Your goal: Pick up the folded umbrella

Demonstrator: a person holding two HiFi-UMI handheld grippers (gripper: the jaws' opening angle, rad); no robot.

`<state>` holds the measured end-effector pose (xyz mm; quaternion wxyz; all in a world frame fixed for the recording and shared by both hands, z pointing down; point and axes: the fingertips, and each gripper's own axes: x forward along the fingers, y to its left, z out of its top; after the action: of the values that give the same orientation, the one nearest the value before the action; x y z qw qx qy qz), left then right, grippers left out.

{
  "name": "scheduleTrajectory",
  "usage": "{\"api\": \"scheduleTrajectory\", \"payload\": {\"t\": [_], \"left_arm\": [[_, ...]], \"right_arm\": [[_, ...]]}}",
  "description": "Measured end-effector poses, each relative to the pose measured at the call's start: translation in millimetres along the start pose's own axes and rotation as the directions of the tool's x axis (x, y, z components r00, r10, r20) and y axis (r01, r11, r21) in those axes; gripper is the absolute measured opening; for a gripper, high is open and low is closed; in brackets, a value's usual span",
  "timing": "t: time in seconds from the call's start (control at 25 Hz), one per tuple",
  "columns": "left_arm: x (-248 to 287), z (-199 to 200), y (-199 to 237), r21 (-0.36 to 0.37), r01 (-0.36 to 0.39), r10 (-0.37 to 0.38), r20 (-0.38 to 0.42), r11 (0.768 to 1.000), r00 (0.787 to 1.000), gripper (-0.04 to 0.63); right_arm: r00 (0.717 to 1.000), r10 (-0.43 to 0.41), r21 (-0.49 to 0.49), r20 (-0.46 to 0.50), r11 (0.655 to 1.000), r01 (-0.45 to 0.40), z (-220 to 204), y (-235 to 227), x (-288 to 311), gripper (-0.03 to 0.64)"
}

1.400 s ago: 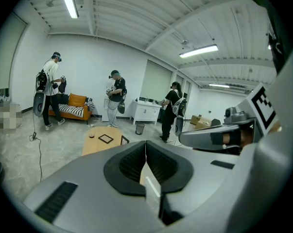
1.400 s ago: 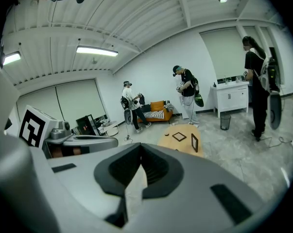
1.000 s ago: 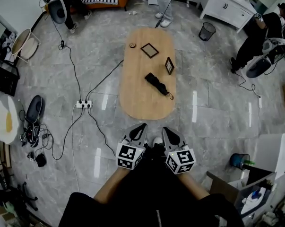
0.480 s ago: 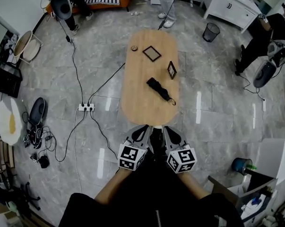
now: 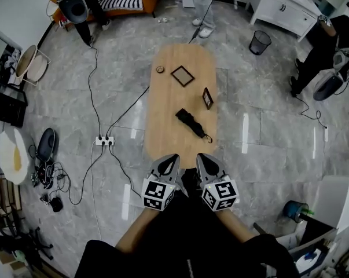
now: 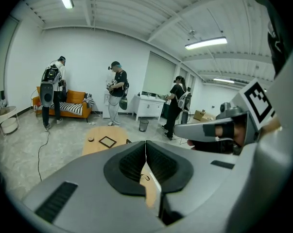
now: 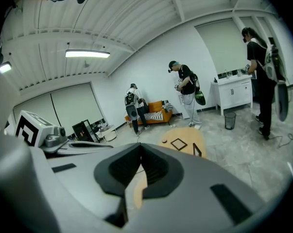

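The black folded umbrella (image 5: 191,124) lies on the near half of the long oval light-wood counter (image 5: 165,106), toward its right edge, and nothing touches it. Its long axis runs on a diagonal: the blunt end points far and left, toward the middle of the counter, and the end with the thin wrist loop points near and right, close to the counter's rim. Both tools are held low in front of the person, just off the counter's near end and side by side. The left hand-held gripper (image 5: 172,157) has its jaws pressed together with nothing between them, as its own view shows, where the dark pads meet in a single seam. The right hand-held gripper (image 5: 202,157) is the same, fully closed and empty. From both, the umbrella lies ahead on the far side of the counter's near edge. For the right one it is almost straight ahead, with the loop end the closest part. For the left one it sits ahead and off to the right. So the right hand is the nearer of the two, and likely the natural one for the pick. Its jaws would first have to part, and then close across the umbrella's narrow width, not along its length. A small upright dark picture frame (image 5: 207,97) stands just beyond the umbrella on the right side, apart from it.
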<state>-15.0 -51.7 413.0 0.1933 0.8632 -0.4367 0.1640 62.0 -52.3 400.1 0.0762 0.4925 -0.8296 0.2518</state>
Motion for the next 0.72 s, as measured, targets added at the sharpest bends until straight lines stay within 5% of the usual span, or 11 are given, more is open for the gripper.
{"api": "scheduleTrajectory", "payload": {"t": [0.72], "left_arm": [[64, 10, 33, -0.030, -0.065, 0.064, -0.051, 0.997, 0.997, 0.015]], "right_arm": [[0.988, 0.087, -0.129, -0.131, 0.986, -0.104, 14, -61, 82, 0.011]]}}
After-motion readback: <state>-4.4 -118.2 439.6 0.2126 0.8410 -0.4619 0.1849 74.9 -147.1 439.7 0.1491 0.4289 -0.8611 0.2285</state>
